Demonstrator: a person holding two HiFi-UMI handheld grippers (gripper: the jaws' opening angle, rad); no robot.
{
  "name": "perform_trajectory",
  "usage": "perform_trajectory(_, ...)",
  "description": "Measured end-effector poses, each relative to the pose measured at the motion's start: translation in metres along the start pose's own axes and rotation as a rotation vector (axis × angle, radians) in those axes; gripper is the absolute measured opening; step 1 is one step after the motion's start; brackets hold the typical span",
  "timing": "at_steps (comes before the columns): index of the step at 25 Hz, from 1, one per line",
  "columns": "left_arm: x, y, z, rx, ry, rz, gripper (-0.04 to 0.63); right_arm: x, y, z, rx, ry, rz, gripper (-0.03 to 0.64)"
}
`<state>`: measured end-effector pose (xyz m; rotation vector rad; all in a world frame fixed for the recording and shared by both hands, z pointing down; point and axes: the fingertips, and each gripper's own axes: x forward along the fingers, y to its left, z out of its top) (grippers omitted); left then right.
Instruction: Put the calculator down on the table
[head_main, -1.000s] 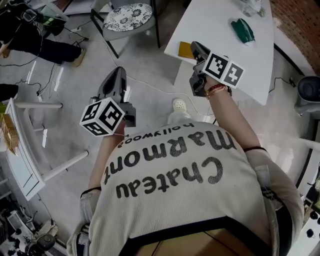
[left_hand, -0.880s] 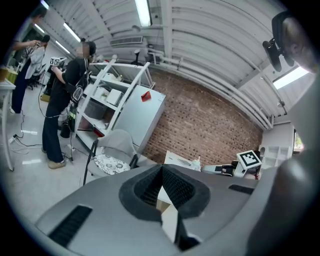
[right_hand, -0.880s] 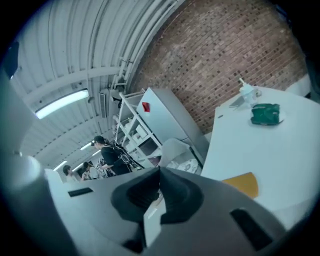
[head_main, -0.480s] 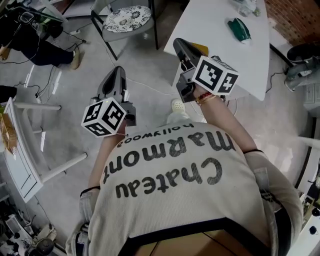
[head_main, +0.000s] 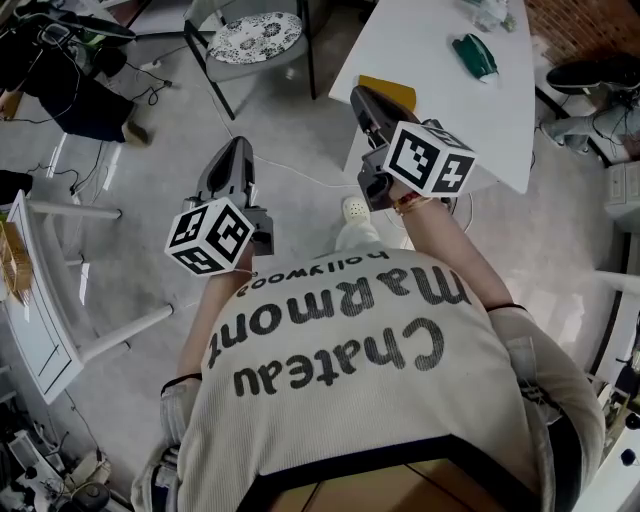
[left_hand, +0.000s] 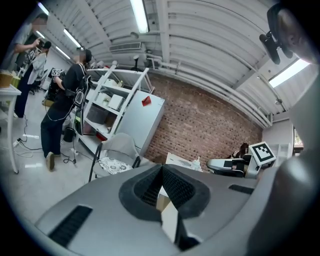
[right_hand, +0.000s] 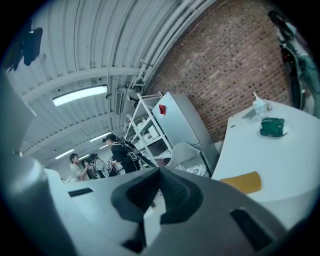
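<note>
Calculator (head_main: 388, 92), flat and yellow, lies on the table (head_main: 445, 120) at its near edge. Right gripper (head_main: 362, 97) sits just beside it, jaws closed, empty. Left gripper (head_main: 236, 146) is over the floor, jaws closed, empty. Green item (head_main: 474, 57) lies farther back.

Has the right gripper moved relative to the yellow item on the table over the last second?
Yes. In the head view the right gripper has shifted left: its tip is now at the left end of the yellow item, where before it covered the right part.
</note>
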<state>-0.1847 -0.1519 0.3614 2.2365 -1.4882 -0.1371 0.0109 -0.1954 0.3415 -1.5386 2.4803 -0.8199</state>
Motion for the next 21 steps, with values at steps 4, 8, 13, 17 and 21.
perform_trajectory(4,-0.008,0.003,-0.003,-0.006,-0.005,0.007,0.000,-0.005,0.003,-0.004,-0.012,0.000,-0.005,0.005)
perform_trajectory(8,-0.017,0.007,-0.004,-0.009,-0.008,0.009,0.000,-0.009,0.010,-0.010,-0.017,0.002,-0.001,0.005)
perform_trajectory(13,-0.018,0.006,0.001,-0.008,-0.018,0.008,0.000,-0.008,0.014,-0.007,-0.027,0.006,0.000,0.005)
perform_trajectory(17,-0.021,0.009,0.006,-0.012,-0.021,0.010,0.000,-0.007,0.018,-0.006,-0.033,0.008,-0.003,0.005)
perform_trajectory(21,-0.027,0.015,0.007,-0.017,-0.021,0.012,0.000,-0.005,0.026,-0.009,-0.039,0.012,-0.003,0.004)
